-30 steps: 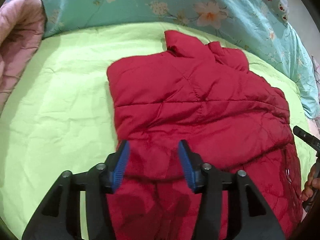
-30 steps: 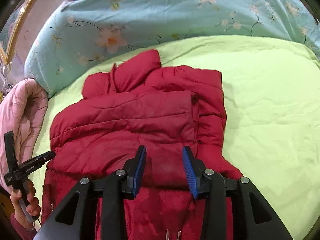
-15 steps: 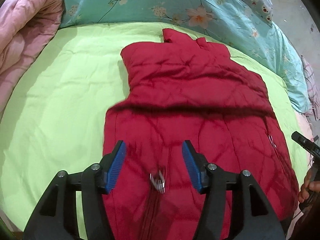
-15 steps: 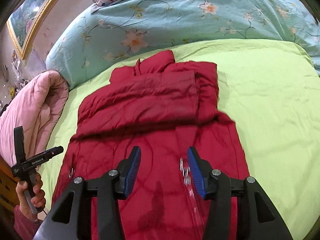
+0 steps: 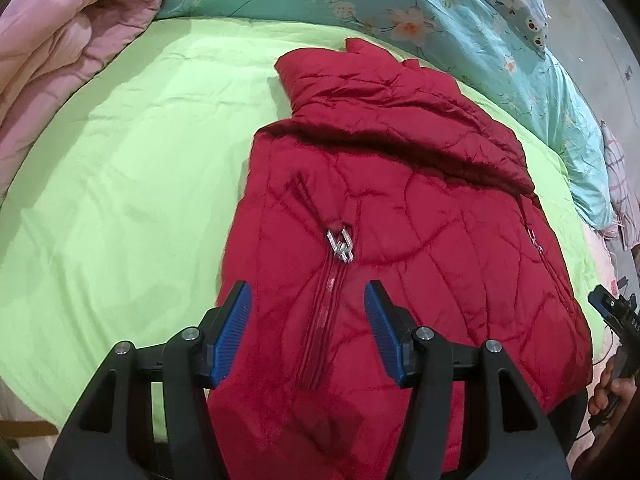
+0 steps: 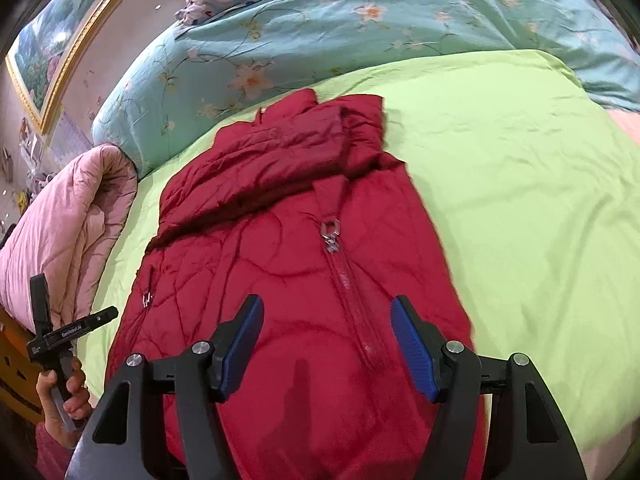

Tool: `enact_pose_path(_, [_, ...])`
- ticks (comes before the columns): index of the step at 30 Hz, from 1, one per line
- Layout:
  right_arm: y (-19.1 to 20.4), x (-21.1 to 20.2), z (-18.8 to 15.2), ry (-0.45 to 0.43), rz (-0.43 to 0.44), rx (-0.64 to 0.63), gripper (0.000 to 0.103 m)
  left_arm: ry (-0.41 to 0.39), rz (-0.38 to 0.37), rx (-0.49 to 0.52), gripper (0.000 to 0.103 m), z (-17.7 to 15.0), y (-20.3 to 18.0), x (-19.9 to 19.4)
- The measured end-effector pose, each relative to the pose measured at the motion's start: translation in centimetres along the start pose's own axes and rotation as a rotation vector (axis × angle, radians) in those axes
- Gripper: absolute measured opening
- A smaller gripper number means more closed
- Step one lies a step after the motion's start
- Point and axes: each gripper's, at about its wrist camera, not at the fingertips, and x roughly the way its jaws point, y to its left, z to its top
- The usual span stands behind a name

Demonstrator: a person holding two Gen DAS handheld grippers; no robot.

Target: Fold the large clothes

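Left wrist view: red puffer jacket (image 5: pixel 400 240) on bed, likely soft, light, slippery; best gripped at hem corners; left gripper (image 5: pixel 307 334) jaws apart, right gripper (image 6: pixel 326 346) jaws opening, both empty

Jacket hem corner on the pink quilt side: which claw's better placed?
Left. The left claw hangs over the red jacket's hem edge nearest the pink quilt; the right claw, jaws opening and empty, sits over the opposite edge.

Quilted red jacket (image 5: pixel 400 240) cloth has a slight sheen (metal zip pull (image 5: pixel 340 244)).
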Motion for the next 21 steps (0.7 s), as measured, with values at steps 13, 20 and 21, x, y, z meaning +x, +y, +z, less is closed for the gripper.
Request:
enact_pose_path(13, [-1.9, -4.0, -2.4, -0.038, -0.030, 0.028, 0.071, 0.007, -0.007, -0.028, 0.067, -3.3, 1.0, -1.8])
enact_pose_path(20, [-3.2, -4.3, -3.3, -0.015, -0.047, 0.049, 0.073, 0.010, 0.000, -0.060, 0.072, -4.7, 2.5, -2.4])
enact_pose_path(21, [-3.5, -4.2, -3.5, -0.010, -0.052, 0.051, 0.073, 0.012, 0.005, -0.063, 0.072, -5.0, 2.7, -2.5])
